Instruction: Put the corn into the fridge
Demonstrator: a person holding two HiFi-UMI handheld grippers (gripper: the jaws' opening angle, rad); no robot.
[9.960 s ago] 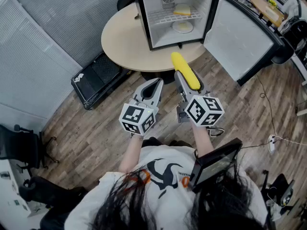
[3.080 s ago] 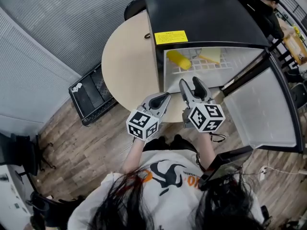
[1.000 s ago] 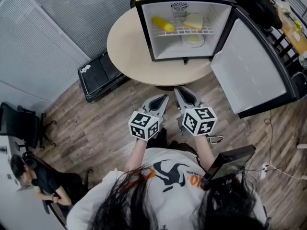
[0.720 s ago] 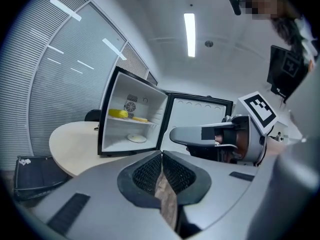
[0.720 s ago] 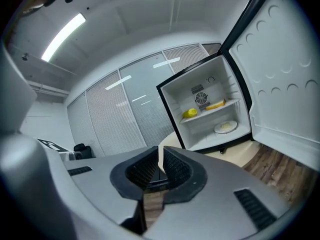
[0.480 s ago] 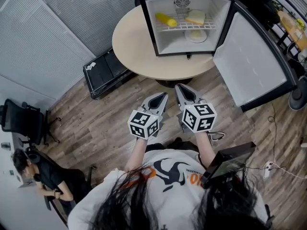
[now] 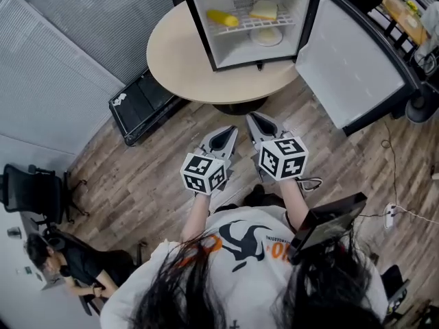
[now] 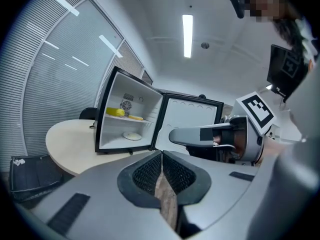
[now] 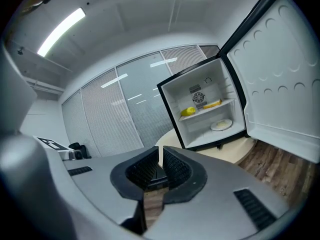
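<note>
Lying at the left of the upper shelf [image 7: 269, 24] inside the fridge [image 7: 199, 29], the corn [image 7: 222, 18] looks already delivered. That would explain why both grippers hang by the person's body over the floor, well apart from the worktop [image 7: 177, 59]. The left gripper [image 7: 230, 131] and right gripper [image 7: 253, 118] each have their fingers pressed together on nothing. The door [image 7: 346, 53] stands wide open, so closing it is probably what remains.

Fridge [image 7: 199, 27] on table [image 7: 177, 60], top of frame
Corn [image 7: 223, 18] lay left on its shelf [image 7: 245, 25]; door [image 7: 350, 57] stood open at right.
</note>
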